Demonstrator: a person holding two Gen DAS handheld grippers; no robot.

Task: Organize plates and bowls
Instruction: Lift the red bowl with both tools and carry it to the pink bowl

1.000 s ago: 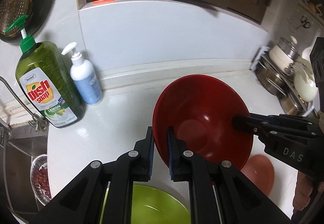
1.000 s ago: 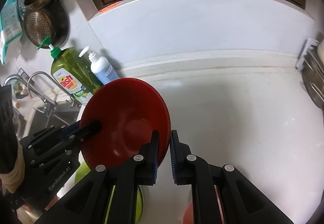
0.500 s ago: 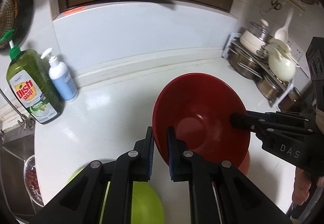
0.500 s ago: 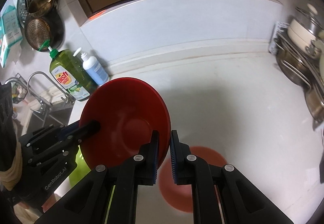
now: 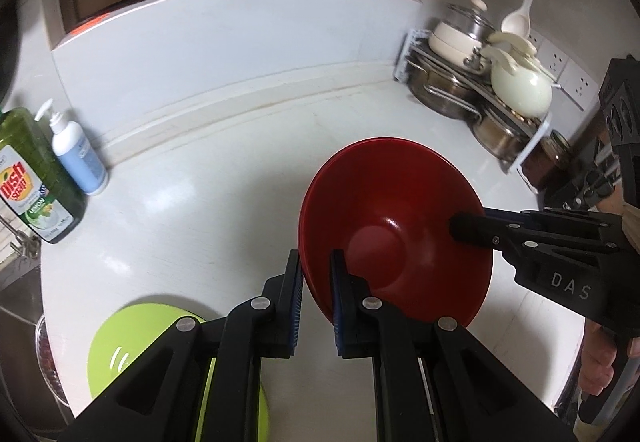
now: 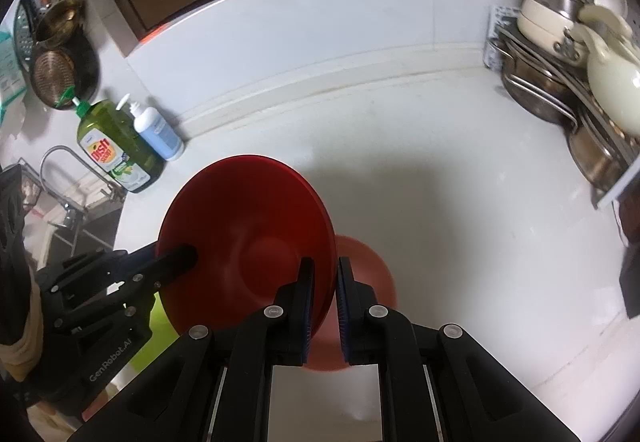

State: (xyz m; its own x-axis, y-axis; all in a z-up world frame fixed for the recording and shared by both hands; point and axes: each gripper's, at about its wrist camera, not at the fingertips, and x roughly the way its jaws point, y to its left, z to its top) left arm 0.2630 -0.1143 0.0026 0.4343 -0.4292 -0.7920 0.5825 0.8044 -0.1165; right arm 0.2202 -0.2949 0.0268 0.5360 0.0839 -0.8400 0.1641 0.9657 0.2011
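Red bowl (image 5: 396,226) hangs tilted in the air above the white tabletop (image 5: 208,210), its rim pinched on one side by the left gripper (image 5: 314,302) and on the opposite side by the right gripper (image 6: 322,306), fingers on both clenched on the rim. Two holds probably steady it for lowering onto the pinkish dish (image 6: 368,270) lying below. That dish is mostly hidden behind the bowl, so plate or bowl is unclear. A green bowl (image 5: 140,346) is cut off by the left gripper.
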